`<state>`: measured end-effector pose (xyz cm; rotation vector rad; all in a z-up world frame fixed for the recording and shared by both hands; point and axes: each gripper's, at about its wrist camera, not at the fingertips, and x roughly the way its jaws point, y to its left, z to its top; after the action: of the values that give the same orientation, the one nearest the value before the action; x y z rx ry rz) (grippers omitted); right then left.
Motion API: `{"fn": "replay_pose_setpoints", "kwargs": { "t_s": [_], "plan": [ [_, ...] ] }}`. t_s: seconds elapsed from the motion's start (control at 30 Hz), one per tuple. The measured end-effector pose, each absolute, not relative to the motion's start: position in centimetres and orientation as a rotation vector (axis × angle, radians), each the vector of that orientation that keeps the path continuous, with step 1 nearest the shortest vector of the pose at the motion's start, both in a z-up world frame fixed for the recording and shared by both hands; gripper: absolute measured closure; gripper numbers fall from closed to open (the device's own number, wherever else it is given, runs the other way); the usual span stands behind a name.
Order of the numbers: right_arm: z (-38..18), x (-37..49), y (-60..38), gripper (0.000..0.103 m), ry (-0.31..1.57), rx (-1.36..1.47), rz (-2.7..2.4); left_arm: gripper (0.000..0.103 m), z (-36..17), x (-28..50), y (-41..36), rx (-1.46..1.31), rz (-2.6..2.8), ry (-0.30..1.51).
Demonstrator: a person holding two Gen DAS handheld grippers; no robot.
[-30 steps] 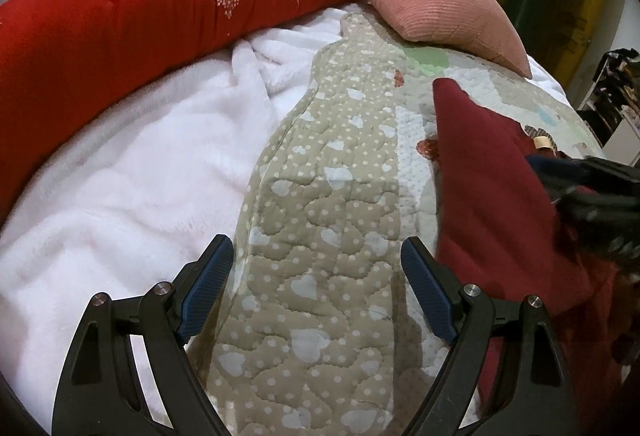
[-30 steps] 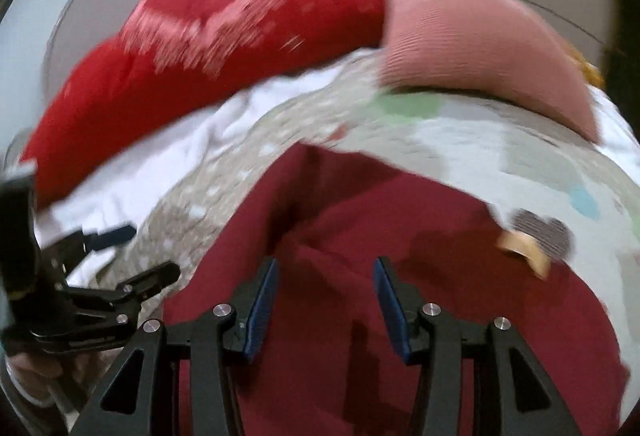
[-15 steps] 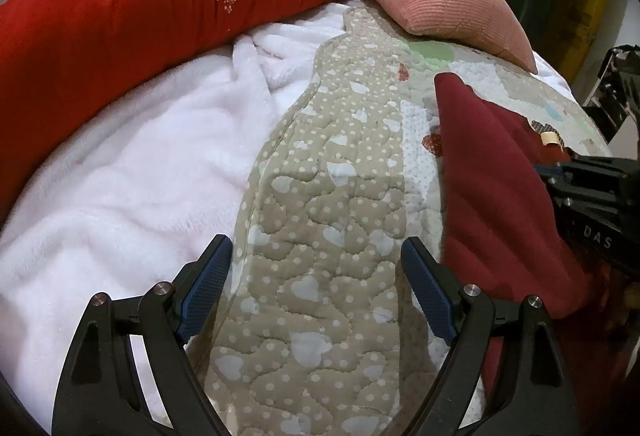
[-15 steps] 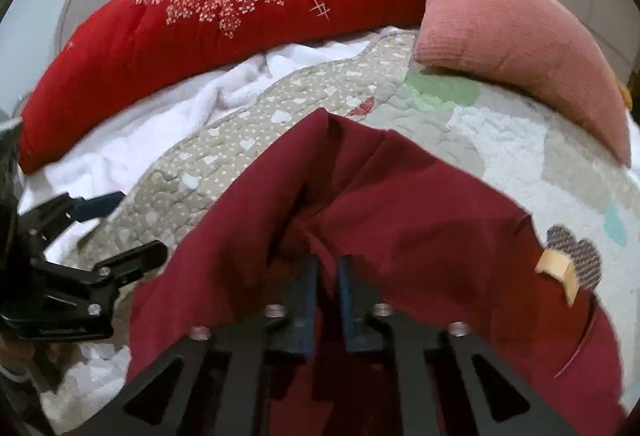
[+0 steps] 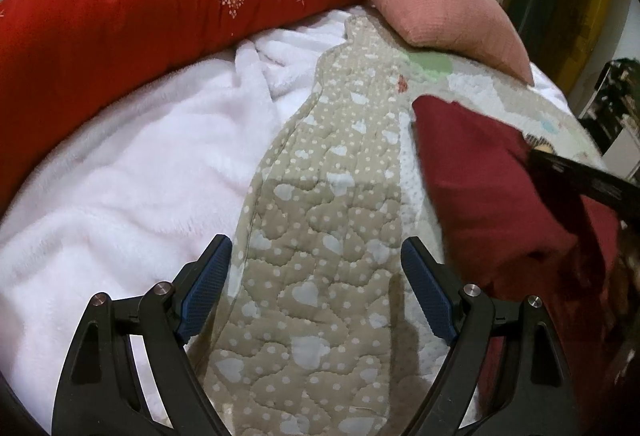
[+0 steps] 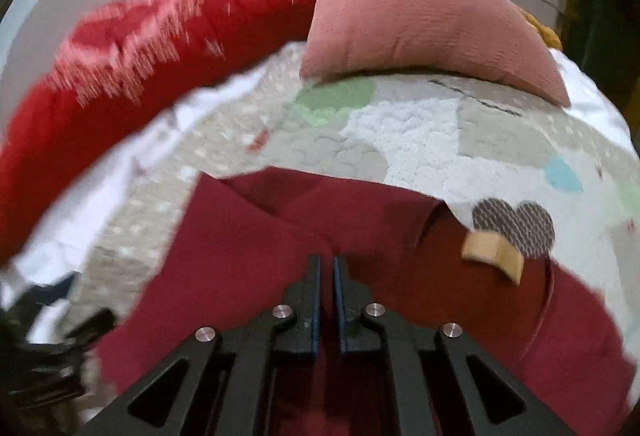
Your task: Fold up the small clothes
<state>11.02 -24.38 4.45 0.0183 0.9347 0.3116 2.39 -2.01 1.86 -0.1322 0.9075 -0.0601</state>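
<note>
A dark red garment (image 6: pixel 248 236) lies on the quilted bed cover (image 6: pixel 420 140); it has a tan tag (image 6: pixel 492 256). My right gripper (image 6: pixel 327 268) is shut on a fold of the garment and lifts it. In the left wrist view the garment (image 5: pixel 480 172) is bunched at the right, with the right gripper's black body (image 5: pixel 588 184) over it. My left gripper (image 5: pixel 316 288) is open and empty above the beige heart-print quilt (image 5: pixel 320 196), left of the garment.
A red floral quilt (image 5: pixel 140 4) and a pink cushion (image 5: pixel 432 8) lie along the far side of the bed. A white fleece blanket (image 5: pixel 120 176) covers the left part. A dark doorway and shelves (image 5: pixel 616 92) stand at the far right.
My right gripper closed on a fold of the red garment and has pulled it up and to the right. My left gripper stayed open and nearly still.
</note>
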Motion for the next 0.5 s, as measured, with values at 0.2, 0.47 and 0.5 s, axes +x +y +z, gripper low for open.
{"fn": "replay_pose_setpoints", "kwargs": {
  "t_s": [0.2,0.47,0.5],
  "plan": [
    [4.9,5.2,-25.2,0.095,0.927,0.078,0.385,0.017,2.4,2.0,-2.2,-0.129,-0.059,0.880],
    [4.9,2.1,-28.7,0.094,0.931,0.125,0.330,0.017,3.2,1.6,-2.1,-0.157,-0.080,0.837],
    [5.8,1.5,-30.8,0.092,0.896,0.136,0.262,0.017,3.2,1.7,-2.1,-0.158,-0.081,0.836]
  ]
}}
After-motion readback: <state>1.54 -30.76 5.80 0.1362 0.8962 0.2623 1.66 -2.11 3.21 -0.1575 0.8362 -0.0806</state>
